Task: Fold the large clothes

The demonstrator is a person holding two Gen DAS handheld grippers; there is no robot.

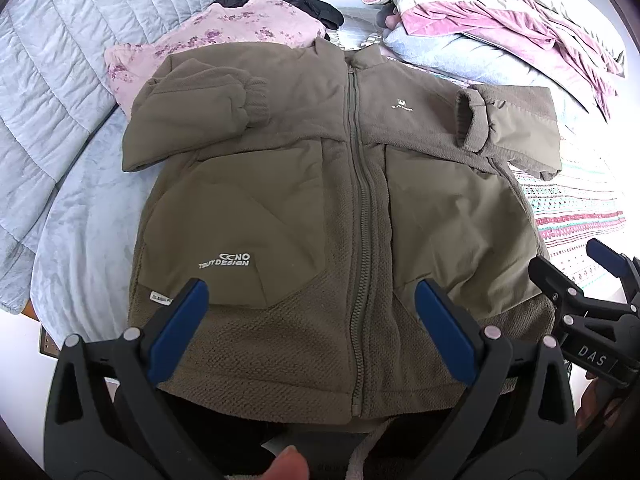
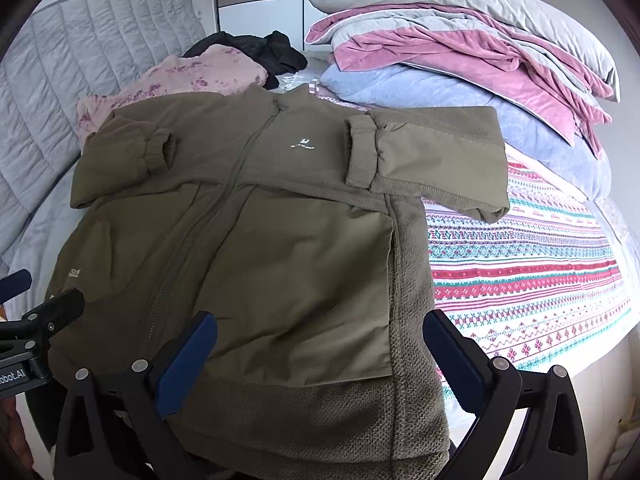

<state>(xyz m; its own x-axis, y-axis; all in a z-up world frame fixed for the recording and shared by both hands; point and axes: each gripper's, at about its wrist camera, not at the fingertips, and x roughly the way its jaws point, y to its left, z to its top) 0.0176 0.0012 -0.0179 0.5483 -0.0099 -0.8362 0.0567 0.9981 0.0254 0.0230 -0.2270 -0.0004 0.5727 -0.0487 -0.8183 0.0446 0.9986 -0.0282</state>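
An olive-green zip jacket point(image 1: 312, 200) lies face up on the bed, zipped shut, both sleeves folded in across the chest; it also shows in the right wrist view point(image 2: 288, 248). My left gripper point(image 1: 312, 308) is open and empty, its blue pads point(image 1: 180, 328) spread over the jacket's lower hem near the zipper. My right gripper point(image 2: 320, 344) is open and empty over the hem's right part. The right gripper also shows at the right edge of the left wrist view point(image 1: 592, 280), and the left gripper at the left edge of the right wrist view point(image 2: 36, 304).
A pink floral garment point(image 1: 224, 36) and a black one point(image 1: 296, 0) lie beyond the collar. A pile of pink, grey and blue bedding point(image 2: 460, 60) fills the back right. A striped patterned sheet point(image 2: 520, 280) lies to the right, a grey quilted headboard point(image 1: 52, 64) to the left.
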